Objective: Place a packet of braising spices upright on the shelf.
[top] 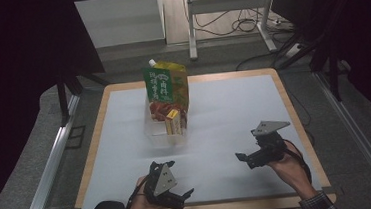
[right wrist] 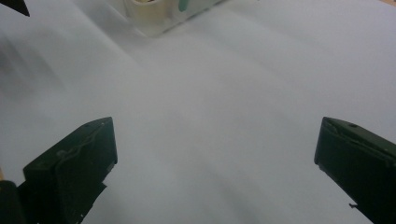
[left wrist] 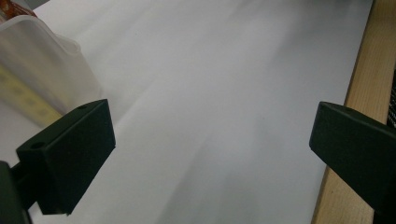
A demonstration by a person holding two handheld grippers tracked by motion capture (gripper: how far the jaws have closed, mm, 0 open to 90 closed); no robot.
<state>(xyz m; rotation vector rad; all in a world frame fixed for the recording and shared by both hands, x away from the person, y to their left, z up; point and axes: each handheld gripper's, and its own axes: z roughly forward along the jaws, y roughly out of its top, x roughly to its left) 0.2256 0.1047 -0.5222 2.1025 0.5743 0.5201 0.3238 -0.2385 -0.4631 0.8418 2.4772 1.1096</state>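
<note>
Left gripper (top: 179, 195): near edge of the surface (top: 225, 126), left of centre; fingers (left wrist: 70, 154) spread wide, nothing between them; the left gripper view looks across bare white sheet, the container's wall just past the left finger.
Container (top: 161, 132): clear plastic tub, standing upright at mid-surface, well apart from both grippers; seen at the upper left corner of the left gripper view (left wrist: 44, 70) and at the top of the right gripper view (right wrist: 154, 18).
Pouch (top: 167, 93): green and red spouted refill pouch, standing in the container and leaning slightly, white cap at its top left corner.
Small box (top: 173, 121): yellow and white carton, upright in the container, in front of the pouch and touching it.
Right gripper (top: 252, 158): near right of the surface, pointing left toward the container; fingers (right wrist: 74, 168) wide apart and empty.
Handling, pouch: judged soft-walled, glossy, likely slippery, some liquid weight; best taken across the upper body below the spout, where film is flat.
Handling, small box: judged light and stiff; take across its two narrow sides.
Handling, container: judged light, thin-walled, inclined to tip; steady it by the rim.
</note>
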